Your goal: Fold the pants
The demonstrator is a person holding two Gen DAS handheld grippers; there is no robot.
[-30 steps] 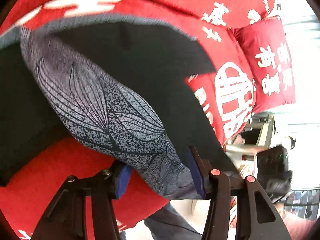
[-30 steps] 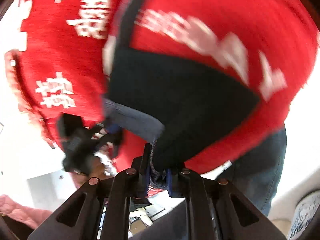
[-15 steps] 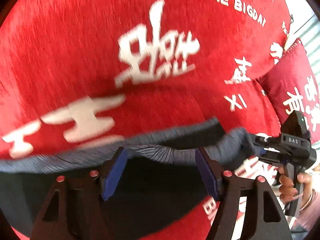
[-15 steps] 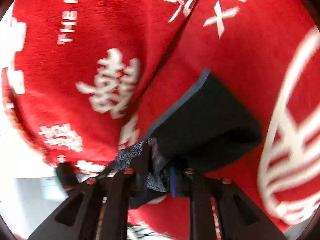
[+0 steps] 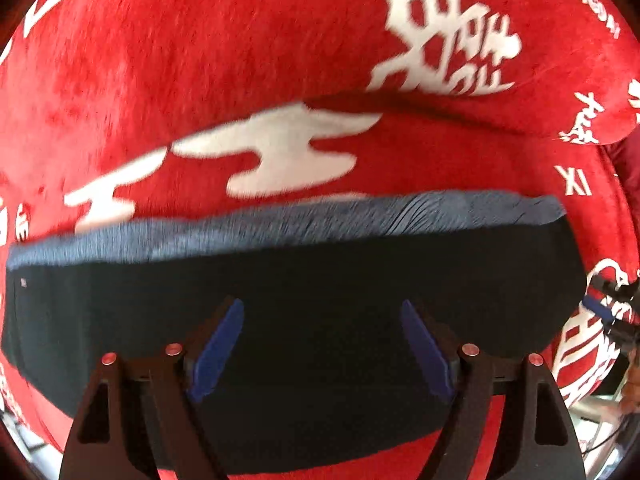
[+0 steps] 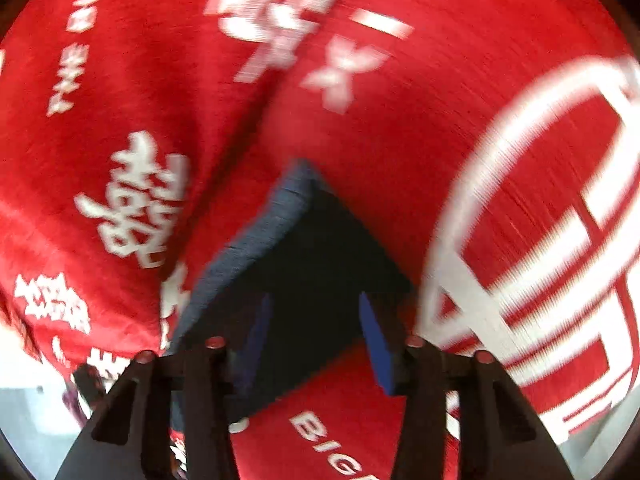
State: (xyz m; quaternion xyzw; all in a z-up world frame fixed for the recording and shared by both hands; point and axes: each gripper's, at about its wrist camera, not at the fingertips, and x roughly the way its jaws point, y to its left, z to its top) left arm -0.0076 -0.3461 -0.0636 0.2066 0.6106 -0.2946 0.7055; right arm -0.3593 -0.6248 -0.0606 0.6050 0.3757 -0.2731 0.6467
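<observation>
Dark pants (image 5: 312,288) lie flat beneath both spread grippers.

A red plush blanket (image 5: 200,80) printed with white Chinese characters and English lettering covers the whole carrying surface, a fold line running across it toward the far side. Lying directly on the blanket, the folded pants (image 5: 320,280) form a dark, flat band with a blue-grey ribbed waistband along the far edge. Seen from the right wrist, one corner of the pants (image 6: 316,248) points toward the far side, beside a large white circular emblem (image 6: 540,220) printed on the blanket (image 6: 400,128).
</observation>
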